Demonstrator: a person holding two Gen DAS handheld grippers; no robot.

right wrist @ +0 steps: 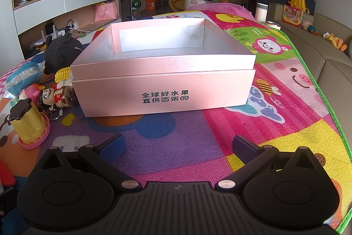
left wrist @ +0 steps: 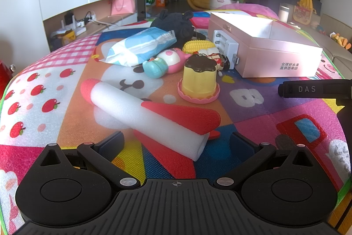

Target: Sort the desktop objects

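The left gripper (left wrist: 176,144) stood wide open, holding nothing, the foam rocket's (left wrist: 149,116) tail end lying between its jaws. The right gripper (right wrist: 178,145) gaped equally wide and empty above the play mat (right wrist: 167,131), the open pink box (right wrist: 164,89) straight ahead.

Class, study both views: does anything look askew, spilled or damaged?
Nothing is spilled or broken. The white-and-red foam rocket lies on its side, and toys sit heaped beside the empty pink cardboard box, still unsorted.
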